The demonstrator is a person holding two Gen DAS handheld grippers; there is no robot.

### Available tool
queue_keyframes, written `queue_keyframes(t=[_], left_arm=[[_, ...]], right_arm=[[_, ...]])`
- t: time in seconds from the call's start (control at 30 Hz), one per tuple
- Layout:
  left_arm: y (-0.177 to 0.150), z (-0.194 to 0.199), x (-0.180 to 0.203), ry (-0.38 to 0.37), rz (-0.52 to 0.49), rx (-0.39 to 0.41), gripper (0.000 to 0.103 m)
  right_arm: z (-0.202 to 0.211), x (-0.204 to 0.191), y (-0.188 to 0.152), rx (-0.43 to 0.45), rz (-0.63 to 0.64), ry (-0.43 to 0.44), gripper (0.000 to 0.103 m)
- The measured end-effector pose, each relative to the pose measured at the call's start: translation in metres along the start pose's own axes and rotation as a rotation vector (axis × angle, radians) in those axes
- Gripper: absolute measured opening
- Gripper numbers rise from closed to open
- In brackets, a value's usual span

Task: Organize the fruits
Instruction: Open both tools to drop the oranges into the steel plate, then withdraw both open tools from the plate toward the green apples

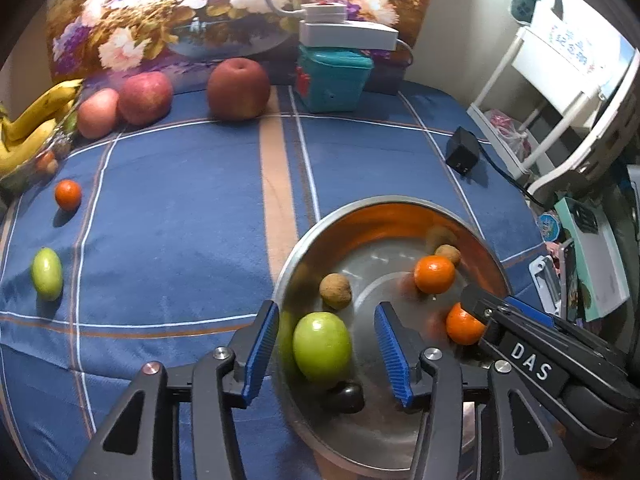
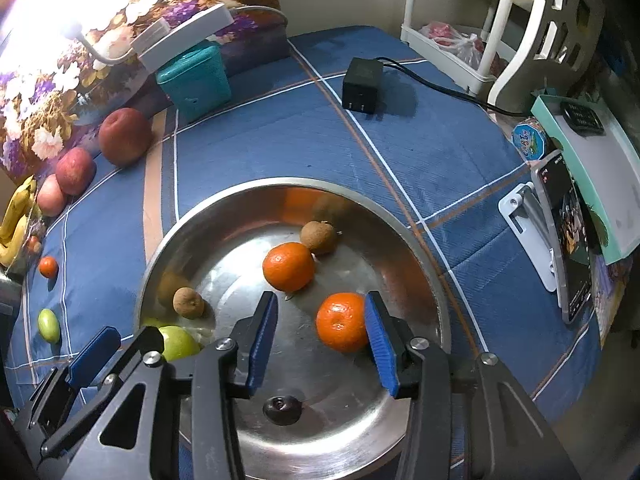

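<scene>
Blue checked cloth (image 1: pixel 180 200) carries steel bowl (image 1: pixel 400 208); my left gripper (image 1: pixel 326 354) gapes around green fruit (image 1: pixel 322 346), my right gripper (image 2: pixel 320 338) gapes, pad touching mandarin (image 2: pixel 340 322)

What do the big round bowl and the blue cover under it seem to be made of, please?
The bowl looks like polished metal, probably stainless steel: its wall mirrors the oranges. The cover looks like soft woven or brushed fabric with a matte nap, printed stripes and wrinkles.
</scene>
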State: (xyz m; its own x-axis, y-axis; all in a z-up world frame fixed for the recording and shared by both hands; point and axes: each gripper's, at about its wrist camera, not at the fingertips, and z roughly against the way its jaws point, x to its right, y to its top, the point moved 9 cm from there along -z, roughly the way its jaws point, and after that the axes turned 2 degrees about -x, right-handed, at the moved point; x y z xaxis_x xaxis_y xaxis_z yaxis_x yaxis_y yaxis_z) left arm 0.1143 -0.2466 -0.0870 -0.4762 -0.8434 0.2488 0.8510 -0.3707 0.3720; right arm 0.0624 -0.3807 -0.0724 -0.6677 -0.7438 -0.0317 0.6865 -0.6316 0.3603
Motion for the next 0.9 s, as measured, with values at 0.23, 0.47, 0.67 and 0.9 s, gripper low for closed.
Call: queue_keyframes(t=[0.23,0.47,0.67,0.9], left_arm=[[0.000,0.002,-0.025,0.024,0.070,-0.009,0.060],[-0.005,0.005,-0.074,0.082,0.206,-0.032,0.062],[-0.006,0.014,-0.116,0.149,0.287,-0.021,0.065],[-0.008,0.028,-0.155,0.188,0.357,0.002,0.067]], right_arm=[[0.001,-0.005,0.000,0.006,0.015,0.005,0.060],[0.003,-0.014,0.000,0.007,0.036,0.008,0.061],[0.008,-0.034,0.000,0.014,0.084,0.016,0.061],[0.016,-0.064,-0.004,0.037,0.162,0.028,0.061]])
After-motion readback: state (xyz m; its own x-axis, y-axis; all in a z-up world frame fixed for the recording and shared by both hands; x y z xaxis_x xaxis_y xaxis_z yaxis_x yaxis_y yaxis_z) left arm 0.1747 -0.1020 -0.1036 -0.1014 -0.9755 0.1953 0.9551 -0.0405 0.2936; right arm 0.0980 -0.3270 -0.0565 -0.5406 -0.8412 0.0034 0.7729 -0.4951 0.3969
